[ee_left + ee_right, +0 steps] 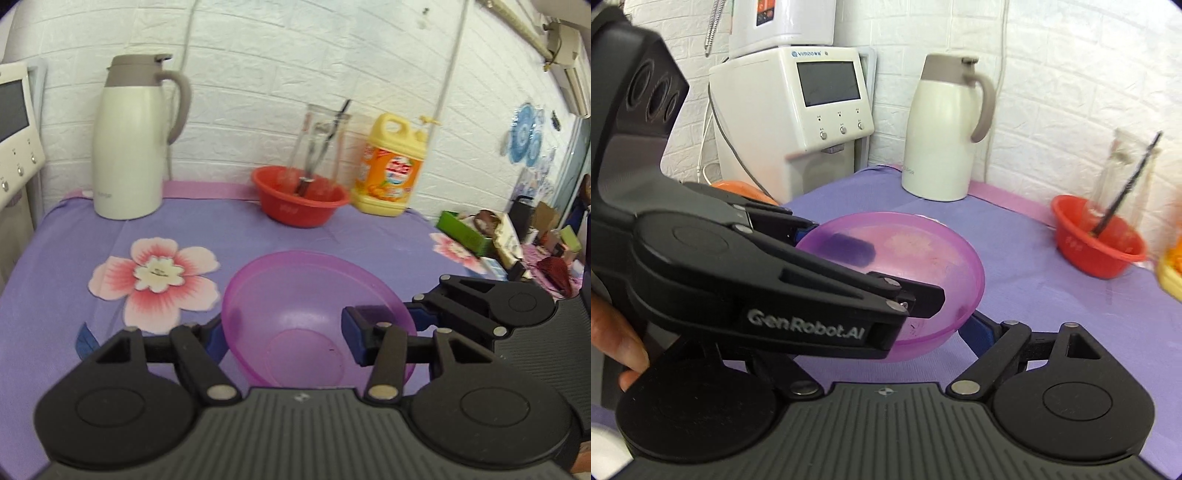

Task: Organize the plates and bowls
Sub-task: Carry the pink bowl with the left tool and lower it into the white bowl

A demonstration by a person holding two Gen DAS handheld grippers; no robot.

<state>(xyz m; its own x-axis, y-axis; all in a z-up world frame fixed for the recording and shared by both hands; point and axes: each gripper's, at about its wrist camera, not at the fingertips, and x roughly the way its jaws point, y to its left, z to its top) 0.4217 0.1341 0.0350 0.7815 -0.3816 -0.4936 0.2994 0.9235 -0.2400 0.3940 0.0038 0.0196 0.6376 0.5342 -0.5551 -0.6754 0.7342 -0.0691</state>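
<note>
Two bowls: one translucent purple plastic bowl (314, 317) and one red plastic bowl (301, 201). One white thermos jug (129, 147), one yellow detergent bottle (389, 170), one clear glass (321, 144).

I see a white jug (127, 147) at the back of the purple flowered worktop (74, 240), a yellow detergent bottle (388, 170) by the brick wall, and a white dispenser (798, 110) off the worktop's left end.
</note>
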